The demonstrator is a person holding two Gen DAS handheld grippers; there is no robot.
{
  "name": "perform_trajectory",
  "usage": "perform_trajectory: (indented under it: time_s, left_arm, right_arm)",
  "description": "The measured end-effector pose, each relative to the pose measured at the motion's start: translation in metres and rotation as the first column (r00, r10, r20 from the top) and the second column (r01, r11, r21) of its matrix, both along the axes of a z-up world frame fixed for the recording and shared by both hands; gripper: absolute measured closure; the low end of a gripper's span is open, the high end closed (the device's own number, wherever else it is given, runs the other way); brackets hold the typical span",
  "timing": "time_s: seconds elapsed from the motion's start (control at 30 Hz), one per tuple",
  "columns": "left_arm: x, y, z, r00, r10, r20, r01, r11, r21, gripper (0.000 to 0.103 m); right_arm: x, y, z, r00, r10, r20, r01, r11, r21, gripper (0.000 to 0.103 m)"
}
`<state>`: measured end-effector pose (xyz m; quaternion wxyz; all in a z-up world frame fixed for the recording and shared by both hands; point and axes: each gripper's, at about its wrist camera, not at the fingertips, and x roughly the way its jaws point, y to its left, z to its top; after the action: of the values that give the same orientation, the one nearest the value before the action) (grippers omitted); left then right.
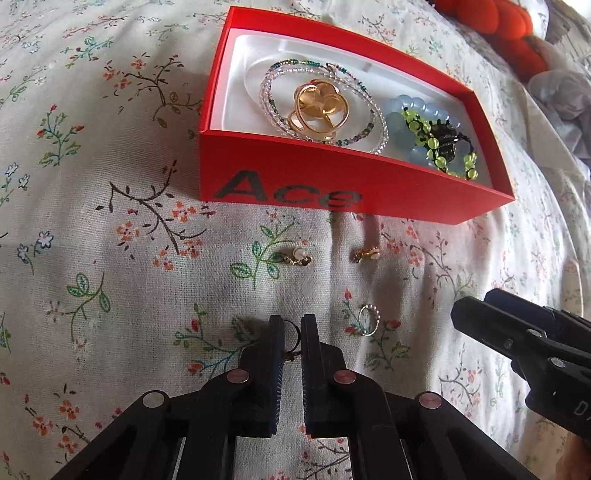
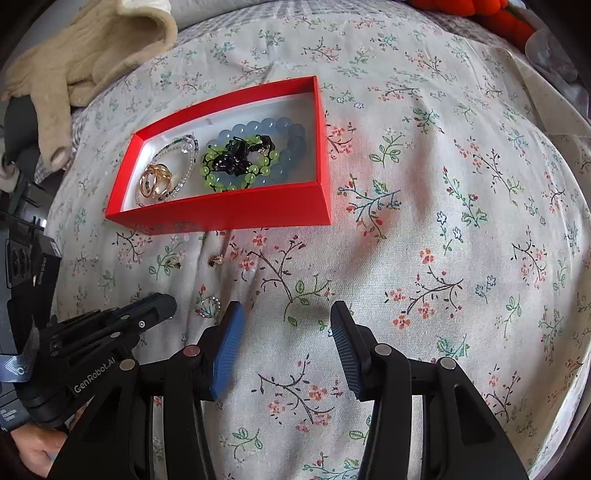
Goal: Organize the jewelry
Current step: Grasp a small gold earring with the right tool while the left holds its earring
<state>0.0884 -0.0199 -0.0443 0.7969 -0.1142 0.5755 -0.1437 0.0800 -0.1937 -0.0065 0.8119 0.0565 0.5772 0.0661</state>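
Note:
A red box (image 1: 332, 184) (image 2: 236, 214) on the floral cloth holds gold rings (image 1: 319, 109), a clear bead strand (image 1: 280, 81), and blue (image 1: 406, 107) and green bead bracelets (image 1: 432, 140). Two pearl earrings (image 1: 295, 256) (image 1: 365, 254) and a beaded hoop (image 1: 369, 319) lie on the cloth in front of it. My left gripper (image 1: 292, 332) is nearly shut around a thin hoop earring (image 1: 291, 328) on the cloth. My right gripper (image 2: 286, 325) is open and empty over bare cloth; it also shows in the left wrist view (image 1: 480, 314).
A beige knitted garment (image 2: 88, 62) lies at the far left edge of the bed. An orange knotted cushion (image 1: 491, 26) and a grey cloth (image 1: 561, 92) lie at the far right. Dark devices (image 2: 26, 258) stand off the left edge.

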Motion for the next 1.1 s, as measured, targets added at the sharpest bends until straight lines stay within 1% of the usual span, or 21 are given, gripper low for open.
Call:
perform_trajectory:
  time_s: [0.2,0.37,0.5,0.7,1.0,1.1]
  left_arm:
    - [0.0,0.011,0.002,1.0,0.009,-0.005,-0.009,1.0,-0.016,0.1]
    - [-0.001,0.014,0.012,1.0,-0.008,0.025,0.008,1.0,-0.013,0.1]
    - [-0.002,0.017,0.013,1.0,0.008,0.02,-0.008,1.0,-0.02,0.1]
    - [-0.006,0.027,0.022,0.999,0.021,0.044,-0.02,1.0,-0.019,0.1]
    - [-0.009,0.045,0.018,0.998,0.046,0.037,-0.045,0.999,-0.017,0.1]
    - [-0.012,0.048,0.019,0.998,0.046,0.039,-0.045,0.999,-0.019,0.1]
  right_arm:
    - [0.0,0.005,-0.001,1.0,0.012,-0.002,-0.012,1.0,-0.002,0.051]
    - [0.003,0.007,-0.007,1.0,0.015,-0.019,-0.015,1.0,-0.003,0.051]
    - [0.005,0.005,-0.005,1.0,0.002,-0.018,-0.002,1.0,0.014,0.051]
    - [0.001,0.01,-0.002,0.999,0.033,-0.012,-0.033,0.999,0.008,0.051]
    - [0.004,0.024,-0.001,0.998,0.054,0.009,-0.054,0.998,0.015,0.052]
    - [0.005,0.027,-0.002,0.998,0.059,0.012,-0.059,0.998,0.003,0.055]
